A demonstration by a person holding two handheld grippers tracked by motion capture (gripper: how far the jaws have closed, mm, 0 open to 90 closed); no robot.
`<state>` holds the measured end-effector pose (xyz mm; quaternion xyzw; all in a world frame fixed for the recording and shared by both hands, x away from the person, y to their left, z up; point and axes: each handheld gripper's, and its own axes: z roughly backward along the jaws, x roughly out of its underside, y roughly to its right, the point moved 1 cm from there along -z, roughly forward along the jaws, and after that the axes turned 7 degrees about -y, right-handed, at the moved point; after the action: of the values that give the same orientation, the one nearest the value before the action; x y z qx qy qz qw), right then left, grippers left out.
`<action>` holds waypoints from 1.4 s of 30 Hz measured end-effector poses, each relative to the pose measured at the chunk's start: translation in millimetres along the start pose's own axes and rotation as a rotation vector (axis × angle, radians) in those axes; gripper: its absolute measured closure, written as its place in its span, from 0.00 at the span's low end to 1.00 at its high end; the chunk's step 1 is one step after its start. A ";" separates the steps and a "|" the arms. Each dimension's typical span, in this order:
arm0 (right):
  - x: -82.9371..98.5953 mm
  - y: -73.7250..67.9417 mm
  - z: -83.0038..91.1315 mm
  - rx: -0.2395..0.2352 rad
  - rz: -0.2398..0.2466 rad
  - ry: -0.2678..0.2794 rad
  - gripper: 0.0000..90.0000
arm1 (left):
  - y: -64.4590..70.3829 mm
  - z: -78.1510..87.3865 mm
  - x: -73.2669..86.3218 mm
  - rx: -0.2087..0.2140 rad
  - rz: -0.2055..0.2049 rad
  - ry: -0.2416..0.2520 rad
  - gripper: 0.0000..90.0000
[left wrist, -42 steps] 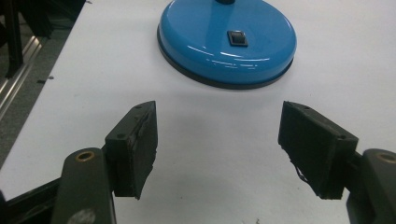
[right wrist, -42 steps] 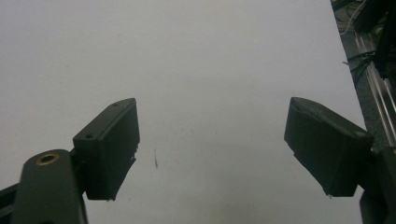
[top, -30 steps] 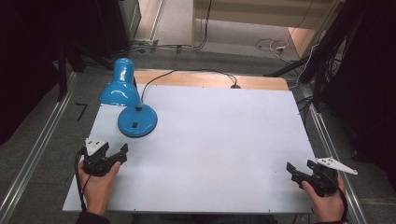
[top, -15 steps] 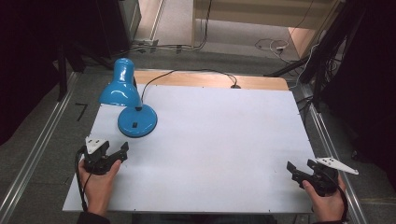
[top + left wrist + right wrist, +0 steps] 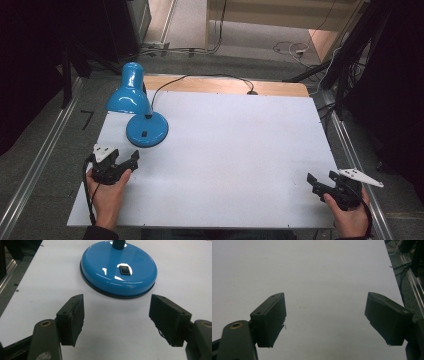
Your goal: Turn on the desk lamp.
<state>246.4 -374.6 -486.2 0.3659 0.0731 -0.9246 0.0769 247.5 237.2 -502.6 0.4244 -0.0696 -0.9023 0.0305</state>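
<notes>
A white table (image 5: 225, 160) is seen from the high view, with a strip of bare wood along its far edge. A blue desk lamp (image 5: 135, 107) is placed at the table's far left corner: its round base (image 5: 118, 267) rests flat on the white surface, its shade leans out to the left, and a black cord (image 5: 210, 80) is run from it toward the far edge. The left gripper (image 5: 122, 162) is held at the near left, and its jaws are spread wide with nothing between them. The lamp base is found just ahead of them, near but not touching, with the small black switch (image 5: 124, 269) turned toward them. The right gripper (image 5: 320, 185) is held at the near right corner, well apart from the lamp; its jaws are likewise spread wide over bare table.
</notes>
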 end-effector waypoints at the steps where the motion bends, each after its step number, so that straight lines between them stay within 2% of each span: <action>1: 0.0 0.0 0.0 -0.001 0.000 0.001 0.18 | 0.0 -0.2 -0.3 -0.001 0.001 -0.001 0.33; 7: 0.0 -0.7 -0.2 -0.011 0.006 -0.001 0.18 | -0.6 -1.7 -1.9 -0.001 0.008 0.005 0.33; 42: -0.4 -1.9 0.1 -0.006 0.007 0.005 0.18 | 1.1 -10.7 -8.9 0.003 0.008 0.000 0.33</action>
<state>246.3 -372.6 -485.7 0.3680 0.0747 -0.9233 0.0811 261.4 236.1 -502.4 0.4241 -0.0727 -0.9021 0.0334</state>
